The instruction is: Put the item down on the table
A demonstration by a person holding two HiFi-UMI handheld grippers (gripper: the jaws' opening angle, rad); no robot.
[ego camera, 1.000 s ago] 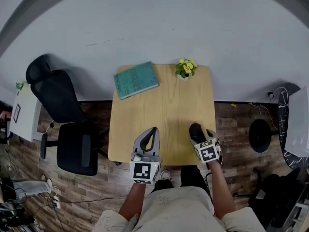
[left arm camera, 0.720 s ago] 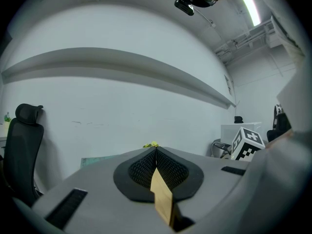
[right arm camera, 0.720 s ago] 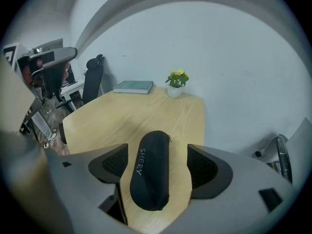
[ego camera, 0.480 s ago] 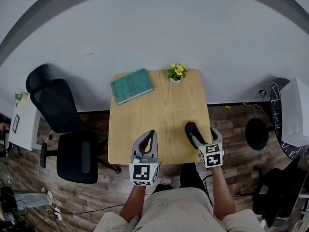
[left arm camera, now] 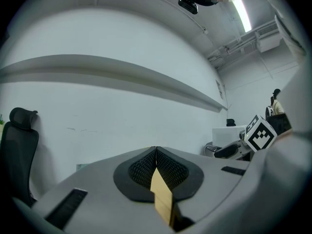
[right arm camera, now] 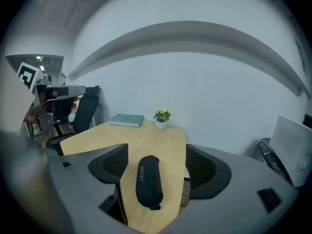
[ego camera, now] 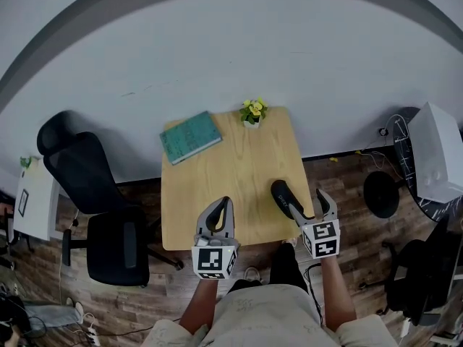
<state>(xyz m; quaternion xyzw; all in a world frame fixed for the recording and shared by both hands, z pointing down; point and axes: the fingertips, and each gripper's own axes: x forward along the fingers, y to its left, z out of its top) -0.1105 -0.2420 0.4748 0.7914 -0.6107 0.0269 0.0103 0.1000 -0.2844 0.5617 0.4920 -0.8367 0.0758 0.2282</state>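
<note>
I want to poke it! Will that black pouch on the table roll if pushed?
Probably not far: the black pouch is long and rounded, so pushed sideways it might rock or roll a little on the smooth table. It looks like soft fabric, so likely light and squashy.

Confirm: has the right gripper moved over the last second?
Yes. Against the table's near edge, the right gripper has drawn back toward the person; the black pouch lies between its parted jaws.

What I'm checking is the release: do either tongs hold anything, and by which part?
Nothing is held. Right tongs open around the black pouch on the table; left tongs shut, empty.
</note>
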